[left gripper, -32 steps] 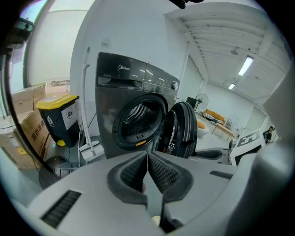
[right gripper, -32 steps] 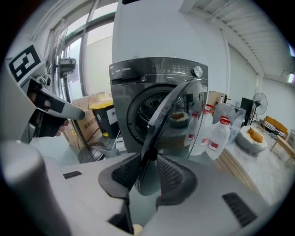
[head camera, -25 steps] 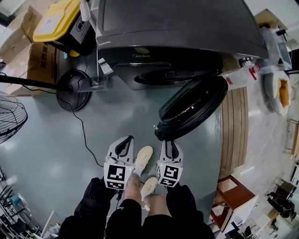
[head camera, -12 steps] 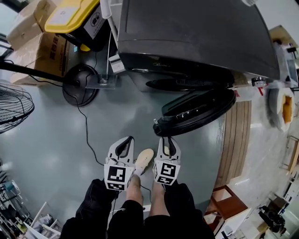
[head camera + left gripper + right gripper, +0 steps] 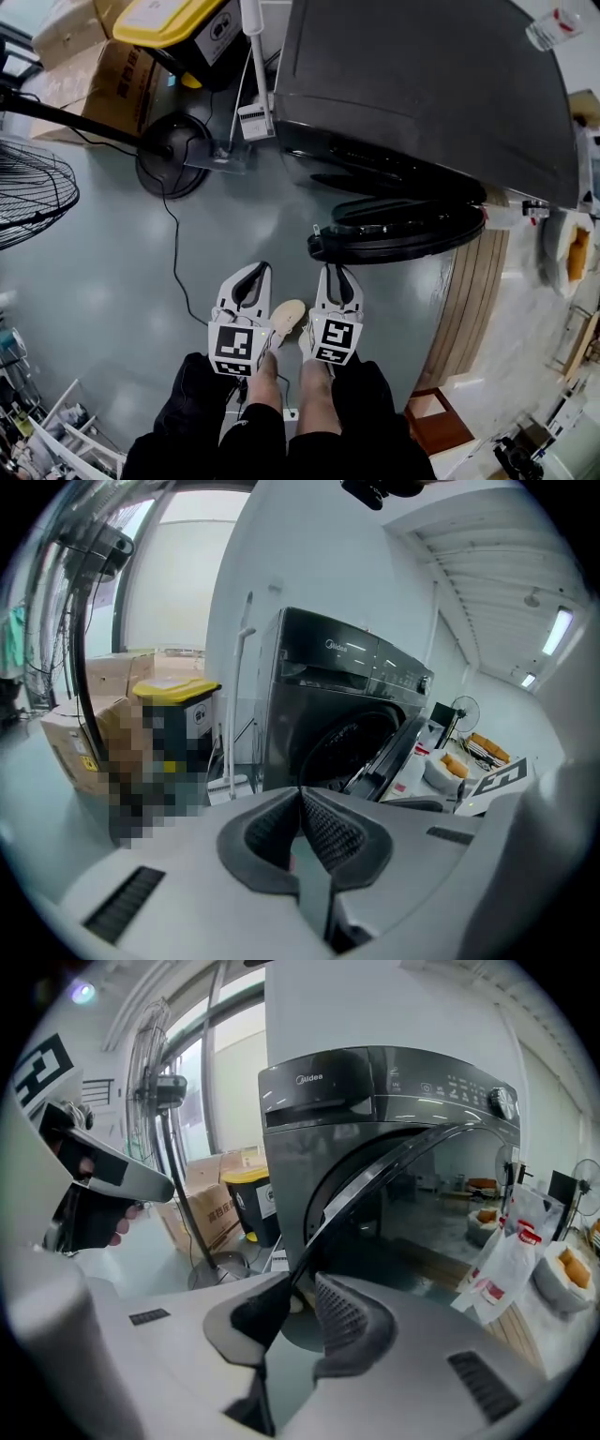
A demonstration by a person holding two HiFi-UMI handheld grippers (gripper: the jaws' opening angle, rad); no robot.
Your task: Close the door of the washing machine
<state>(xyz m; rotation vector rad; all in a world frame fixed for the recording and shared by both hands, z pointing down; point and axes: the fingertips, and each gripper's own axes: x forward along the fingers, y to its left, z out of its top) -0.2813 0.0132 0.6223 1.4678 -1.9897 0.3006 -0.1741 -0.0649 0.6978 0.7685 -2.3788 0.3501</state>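
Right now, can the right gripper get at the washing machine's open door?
Probably yes: the door edge sits just ahead of the right gripper, with nothing between. Its jaws have just been closing and stand apart, with the edge at their tips.

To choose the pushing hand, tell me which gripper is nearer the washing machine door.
Right. The right gripper sits just short of the washing machine door's free edge, its jaws just closing with nothing clamped between them; the left gripper hangs further left over the floor.

Bright, even indoor light, glare from window (image 5: 178,583), pale sheen on floor (image 5: 94,281), heavy fisheye bending at edges
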